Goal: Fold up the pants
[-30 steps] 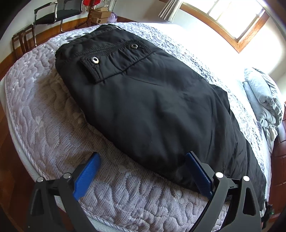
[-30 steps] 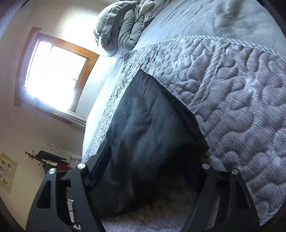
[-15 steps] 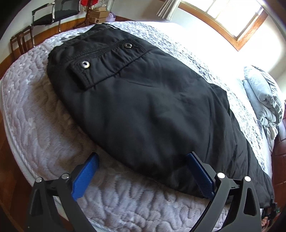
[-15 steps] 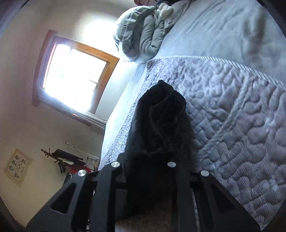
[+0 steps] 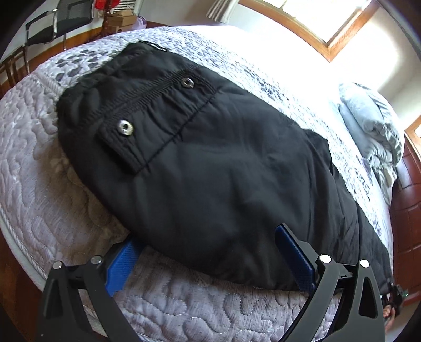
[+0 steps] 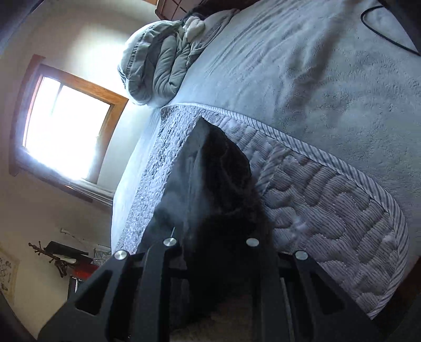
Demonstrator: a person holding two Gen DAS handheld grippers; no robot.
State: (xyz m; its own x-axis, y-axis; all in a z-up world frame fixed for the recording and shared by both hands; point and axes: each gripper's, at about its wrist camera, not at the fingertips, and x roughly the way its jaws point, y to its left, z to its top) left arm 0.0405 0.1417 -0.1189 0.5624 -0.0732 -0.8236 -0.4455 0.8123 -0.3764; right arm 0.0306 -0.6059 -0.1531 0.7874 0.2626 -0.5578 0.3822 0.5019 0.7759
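Black pants (image 5: pixel 210 163) lie flat on a quilted grey mattress (image 5: pixel 39 184), waistband with two metal snaps at the far left. My left gripper (image 5: pixel 208 252) is open, its blue pads straddling the near edge of the pants, the left pad tucked at the fabric's edge. In the right wrist view, my right gripper (image 6: pixel 210 252) is shut on the leg end of the pants (image 6: pixel 215 184), which rises bunched between the jaws above the mattress (image 6: pixel 329 200).
A bundled grey duvet (image 6: pixel 158 60) lies at the head of the bed and shows in the left wrist view (image 5: pixel 373 126). A window (image 6: pixel 63 129), chairs (image 5: pixel 58 23) and wooden floor surround the bed. A black cable (image 6: pixel 381 29) lies on the grey blanket.
My right gripper closed on the leg end of the pants and lifted it. My left gripper moved forward so its pads reach the pants' near edge.
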